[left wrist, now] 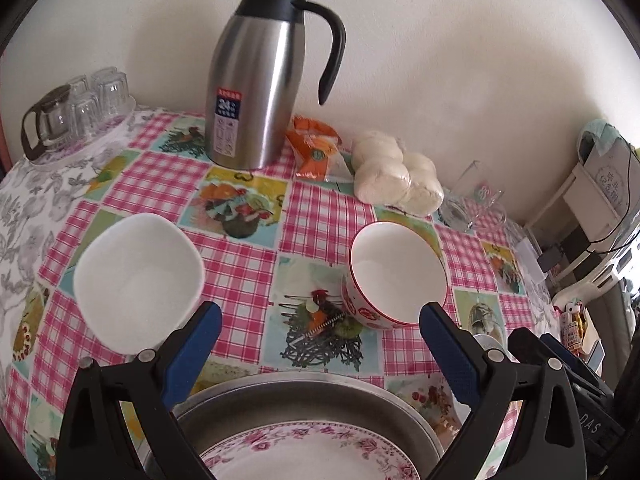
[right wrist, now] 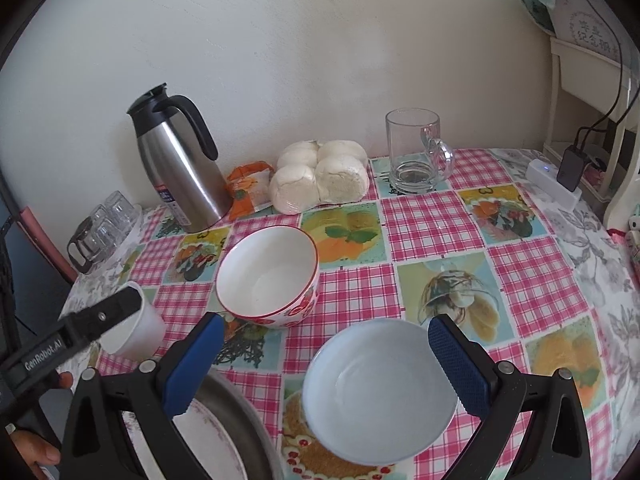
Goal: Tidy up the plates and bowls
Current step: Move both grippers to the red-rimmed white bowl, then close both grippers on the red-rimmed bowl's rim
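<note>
My left gripper (left wrist: 320, 332) is open above a metal tray (left wrist: 248, 396) that holds a pink-flowered plate (left wrist: 304, 452). A white square bowl (left wrist: 136, 280) sits just beyond its left finger, and a red-patterned round bowl (left wrist: 400, 272) just beyond its right finger. My right gripper (right wrist: 326, 344) is open over a pale blue-white bowl (right wrist: 380, 392) on the tablecloth, its right fingertip near the rim. The red-patterned bowl (right wrist: 268, 276) stands ahead of its left finger. A left gripper finger (right wrist: 104, 314) partly hides the white square bowl (right wrist: 140, 336). The tray (right wrist: 240, 412) shows at the bottom left.
Along the wall stand a steel thermos jug (left wrist: 256, 92), an orange packet (left wrist: 316, 148), bagged steamed buns (right wrist: 320, 180) and a glass mug (right wrist: 416, 152). Small glasses and a glass pot (left wrist: 76, 112) fill the far left corner. A white power strip (right wrist: 552, 184) lies at the right table edge.
</note>
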`<state>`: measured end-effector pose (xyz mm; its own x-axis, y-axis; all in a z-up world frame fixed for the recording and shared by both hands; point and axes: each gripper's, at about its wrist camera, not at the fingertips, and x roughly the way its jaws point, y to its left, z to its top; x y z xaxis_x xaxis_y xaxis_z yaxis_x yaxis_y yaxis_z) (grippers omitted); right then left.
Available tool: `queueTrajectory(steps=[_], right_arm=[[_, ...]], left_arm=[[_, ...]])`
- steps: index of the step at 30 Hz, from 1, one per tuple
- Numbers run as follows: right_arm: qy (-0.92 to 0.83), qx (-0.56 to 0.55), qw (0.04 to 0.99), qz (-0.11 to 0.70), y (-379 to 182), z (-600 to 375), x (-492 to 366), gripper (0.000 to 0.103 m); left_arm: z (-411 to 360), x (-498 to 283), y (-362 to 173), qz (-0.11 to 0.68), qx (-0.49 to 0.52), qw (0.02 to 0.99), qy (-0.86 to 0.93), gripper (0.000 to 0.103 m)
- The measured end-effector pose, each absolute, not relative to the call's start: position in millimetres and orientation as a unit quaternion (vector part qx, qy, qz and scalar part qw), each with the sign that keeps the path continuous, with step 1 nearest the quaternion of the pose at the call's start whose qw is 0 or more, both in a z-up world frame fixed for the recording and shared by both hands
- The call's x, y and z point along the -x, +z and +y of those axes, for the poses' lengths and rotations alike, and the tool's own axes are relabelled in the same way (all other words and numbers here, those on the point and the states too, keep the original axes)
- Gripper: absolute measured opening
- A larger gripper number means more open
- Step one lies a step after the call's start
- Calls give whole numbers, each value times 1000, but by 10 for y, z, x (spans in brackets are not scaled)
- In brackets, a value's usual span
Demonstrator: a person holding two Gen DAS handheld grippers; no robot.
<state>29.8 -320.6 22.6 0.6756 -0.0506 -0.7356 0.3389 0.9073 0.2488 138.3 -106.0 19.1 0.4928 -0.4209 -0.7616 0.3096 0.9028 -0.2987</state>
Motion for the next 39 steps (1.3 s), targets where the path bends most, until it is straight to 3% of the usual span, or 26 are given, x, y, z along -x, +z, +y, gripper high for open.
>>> queueTrajectory(steps=[3, 5, 11, 15, 18, 20, 25, 27, 30, 36, 39], right_arm=[[-107, -193, 891, 397, 167, -3269, -397, 98], [-106, -195, 887, 406, 130, -3288, -482, 81], [-86, -217, 874, 426, -27, -3241, -714, 60], [-80, -225, 866, 440, -159, -3227, -872, 48], [-81, -229, 859, 452, -250, -3259, -982, 43], [-79, -233, 855, 457, -304, -3287, -1050, 35], [-74, -243, 847, 467, -412, -3347, -1163, 29], [-70, -248, 845, 468, -435, -3360, -1193, 28], [-65, -245, 846, 469, -447, -3348, -1236, 23], [-50, -264, 840, 472, -543, -3334, -1280, 23], [-52, -255, 841, 474, -530, -3299, -1277, 24]], left_arm=[[-1107, -1477, 133, 476, 63, 852, -210, 99], [-1159, -1524, 111, 482, 60, 848, -212, 99], [-1288, -1678, -18, 505, 60, 834, -214, 98], [-1363, -1806, -94, 520, 68, 823, -217, 81], [-1440, -1898, -138, 531, 65, 817, -216, 78], [-1479, -1950, -182, 538, 67, 813, -214, 76], [-1596, -2027, -313, 547, 64, 807, -213, 63], [-1631, -2047, -372, 554, 71, 801, -214, 49], [-1669, -2060, -442, 562, 81, 796, -210, 40], [-1782, -2028, -502, 570, 80, 784, -234, 27], [-1814, -2005, -495, 566, 68, 787, -237, 26]])
